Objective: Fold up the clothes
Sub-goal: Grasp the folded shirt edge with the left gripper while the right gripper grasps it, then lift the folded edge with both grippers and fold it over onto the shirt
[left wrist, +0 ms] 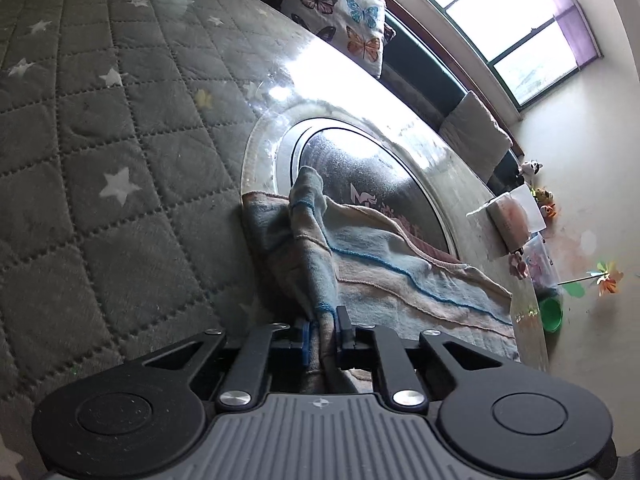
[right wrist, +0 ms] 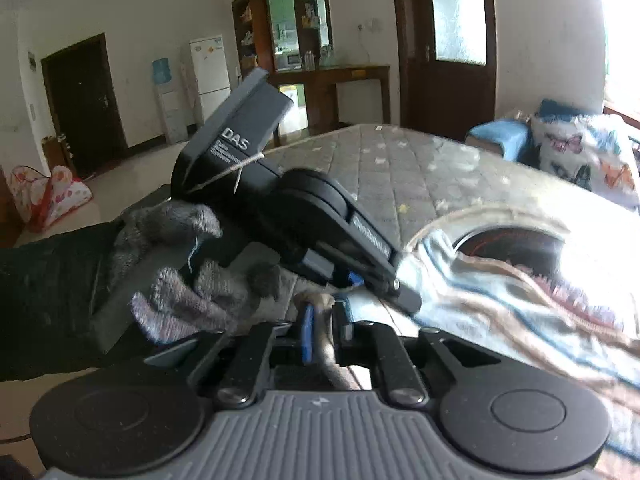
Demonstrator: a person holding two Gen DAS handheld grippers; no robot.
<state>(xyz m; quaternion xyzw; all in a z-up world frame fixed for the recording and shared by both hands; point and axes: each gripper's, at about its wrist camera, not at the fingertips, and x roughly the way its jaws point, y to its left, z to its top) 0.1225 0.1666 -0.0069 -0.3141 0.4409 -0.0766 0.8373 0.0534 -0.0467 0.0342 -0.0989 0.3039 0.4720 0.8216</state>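
I am looking at a grey quilted cover (left wrist: 100,128) with white stars that spreads over most of the tabletop (left wrist: 400,92), under a clear shiny sheet that throws back hard window glare. A round glass turntable (left wrist: 372,168) sits in the middle of the tabletop. The garment (left wrist: 400,276), a soft knit piece in pale blue, beige and pink bands with a darker blue wavy line, lies draped from the near edge of the tabletop up onto the near rim of the turntable.

A butterfly-print cushion (left wrist: 344,16) stands just beyond the far edge of the tabletop, below the window (left wrist: 500,12). A white box (left wrist: 508,216) rests at the right-hand edge of the tabletop.

In the right wrist view I see a gloved hand (right wrist: 188,276) in a grey knit glove gripping the other tool, which reaches down to the garment's near corner.

My left claw (left wrist: 323,332) is pressed together on a bunched fold of the garment, and the cloth rises from it in a peaked ridge. My right claw (right wrist: 325,336) is likewise closed on a gathered bit of the same garment at the near edge, just beside the left claw; the cloth runs between the blue pad (right wrist: 307,336) and the black one.
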